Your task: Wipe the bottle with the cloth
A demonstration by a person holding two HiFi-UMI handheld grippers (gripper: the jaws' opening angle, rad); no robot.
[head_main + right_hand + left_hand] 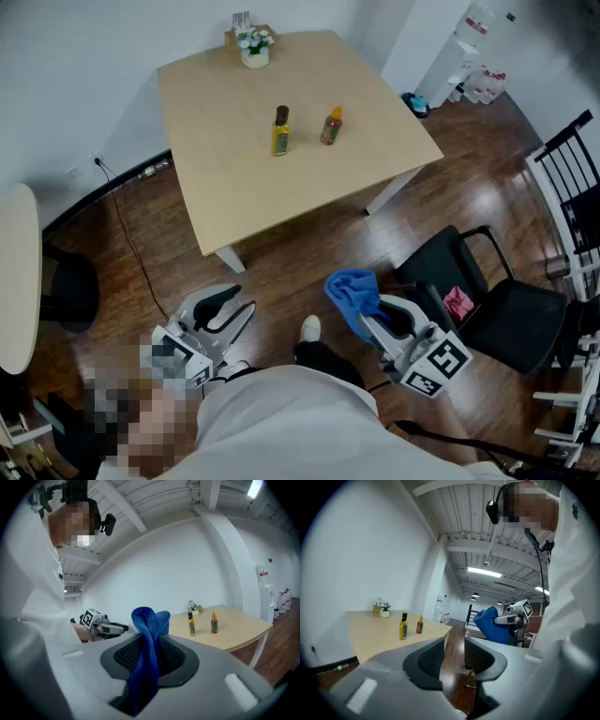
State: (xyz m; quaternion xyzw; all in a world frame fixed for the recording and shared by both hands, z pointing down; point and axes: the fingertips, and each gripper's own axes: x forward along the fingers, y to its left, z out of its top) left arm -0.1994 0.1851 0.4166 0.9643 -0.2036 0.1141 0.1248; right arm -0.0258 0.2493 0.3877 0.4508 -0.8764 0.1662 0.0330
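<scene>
While standing well short of worktop (234, 187): gripping blue cloth (149, 620) tight in right tongs (151, 656); left tongs (453, 654) closed, empty. Yellow bottle (280, 131) and orange bottle (331, 126) upright, straight ahead, well apart from both tongs. Probably needs stepping in first.

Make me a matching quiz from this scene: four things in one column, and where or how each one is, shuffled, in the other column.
Column one
1. blue cloth
2. left gripper
3. yellow bottle
4. potted flowers

Column two
A. at the far edge of the table
B. mid-table, beside the red sauce bottle
C. clamped in the right gripper
D. empty, jaws closed

Pairs: 1-C, 2-D, 3-B, 4-A
</scene>
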